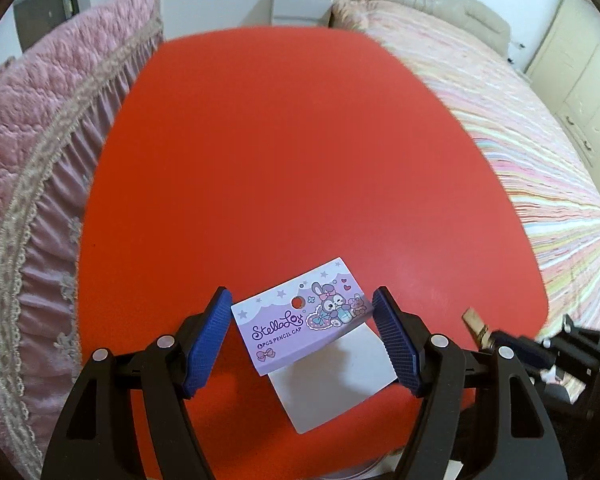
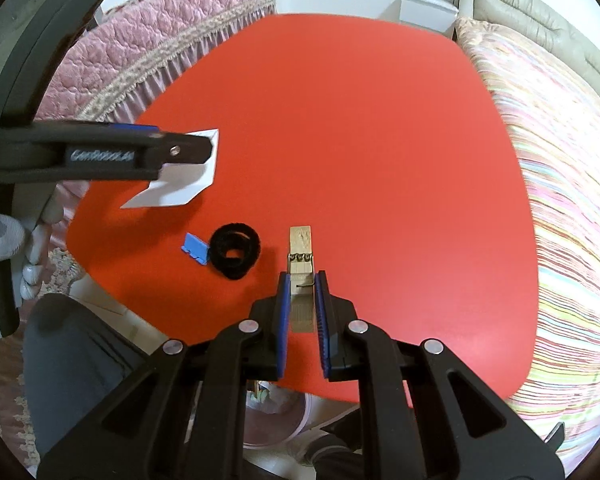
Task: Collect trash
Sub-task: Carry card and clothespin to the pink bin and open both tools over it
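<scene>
Right gripper (image 2: 303, 280): jaws clamped on wooden clothespin (image 2: 301, 258), spring end projecting forward over red table (image 2: 360, 140). Left gripper (image 1: 302, 322): jaws wide, blue pads (image 1: 204, 344) at both edges of folded purple pencil-cap card (image 1: 300, 316); contact appears to hold it, card raised off table. Nearby on table: black hair tie (image 2: 235, 250) touching small blue plastic piece (image 2: 194, 249). Beds along both sides.

Left gripper's arm (image 2: 100, 156) hides most of the folded card (image 2: 188, 184) in the right wrist view, the card's lower white flap (image 1: 332, 384) partly behind the pad, the right gripper (image 1: 540, 356) blurred & cut by the frame edge, the clothespin's (image 2: 300, 280) rear end lost btw pads.
</scene>
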{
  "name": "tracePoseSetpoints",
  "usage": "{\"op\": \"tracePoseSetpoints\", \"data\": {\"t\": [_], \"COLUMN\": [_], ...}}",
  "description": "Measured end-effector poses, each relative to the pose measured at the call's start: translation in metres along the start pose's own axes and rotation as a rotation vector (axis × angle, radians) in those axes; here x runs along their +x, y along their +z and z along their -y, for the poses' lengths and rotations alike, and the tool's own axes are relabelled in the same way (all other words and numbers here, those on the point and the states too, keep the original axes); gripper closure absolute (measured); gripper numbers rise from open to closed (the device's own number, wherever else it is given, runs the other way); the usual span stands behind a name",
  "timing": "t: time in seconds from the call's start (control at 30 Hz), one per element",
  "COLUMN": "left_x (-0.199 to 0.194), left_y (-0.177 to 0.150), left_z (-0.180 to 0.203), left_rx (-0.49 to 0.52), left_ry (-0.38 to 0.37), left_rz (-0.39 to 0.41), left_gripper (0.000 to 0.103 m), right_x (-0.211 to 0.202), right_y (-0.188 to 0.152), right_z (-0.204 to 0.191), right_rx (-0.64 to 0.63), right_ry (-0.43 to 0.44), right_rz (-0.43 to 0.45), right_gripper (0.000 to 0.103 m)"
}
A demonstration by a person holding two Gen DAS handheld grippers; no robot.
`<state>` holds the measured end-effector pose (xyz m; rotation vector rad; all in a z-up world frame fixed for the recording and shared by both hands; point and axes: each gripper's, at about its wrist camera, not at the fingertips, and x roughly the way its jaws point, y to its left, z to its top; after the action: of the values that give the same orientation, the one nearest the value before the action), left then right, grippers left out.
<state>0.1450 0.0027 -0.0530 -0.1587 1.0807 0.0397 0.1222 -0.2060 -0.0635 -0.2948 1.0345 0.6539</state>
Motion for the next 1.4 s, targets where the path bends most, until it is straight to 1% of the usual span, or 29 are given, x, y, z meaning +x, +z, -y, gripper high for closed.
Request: {"op": "tracePoseSetpoints", "data": {"t": [0.1,0.2,0.37,0.47,0.57,0.63,0.7,0.93,1.13,1.23,1.4], "left_x": [-0.022,-0.047,-0.078,-0.098,-0.109,-0.116,-0.119,-0.126,-0.124,-0.119,-0.116], "left_y": [-0.011,-0.025,-0.049,-0.069,-0.084,-0.096,-0.106,-0.141,-0.168,-0.176,-0.179], "left_z": [-0.002,0.003,0.008,0.013,0.016,0.019,0.022,0.034,0.042,0.043,0.043], "left_rx": [0.028,0.058,0.098,0.118,0.132,0.14,0.149,0.185,0.211,0.217,0.221], "left_ry": [-0.004,-0.016,-0.033,-0.05,-0.059,-0.082,-0.083,-0.106,-0.133,-0.134,-0.132], "left_rz": [0.035,0.075,0.13,0.158,0.174,0.181,0.188,0.169,0.133,0.115,0.103], "left_gripper": [0.033,0.033,0.033,0.033,0.033,0.033,0.033,0.033,0.033,0.033,0.033], "right_x": [-0.017,-0.031,-0.061,-0.078,-0.092,-0.103,-0.108,-0.12,-0.117,-0.112,-0.108], "right_y": [-0.002,-0.006,-0.022,-0.033,-0.043,-0.052,-0.057,-0.082,-0.104,-0.109,-0.111], "right_z": [0.005,-0.001,-0.01,-0.016,-0.019,-0.021,-0.022,-0.031,-0.039,-0.041,-0.043], "right_rx": [-0.005,-0.016,-0.039,-0.052,-0.058,-0.061,-0.061,-0.077,-0.085,-0.082,-0.085], "right_ry": [0.008,0.014,0.038,0.057,0.075,0.08,0.089,0.116,0.148,0.16,0.174], "right_rz": [0.021,0.046,0.083,0.104,0.119,0.129,0.133,0.115,0.082,0.067,0.055], "right_gripper": [0.091,0.091,0.091,0.091,0.091,0.091,0.091,0.091,0.091,0.091,0.091]}}
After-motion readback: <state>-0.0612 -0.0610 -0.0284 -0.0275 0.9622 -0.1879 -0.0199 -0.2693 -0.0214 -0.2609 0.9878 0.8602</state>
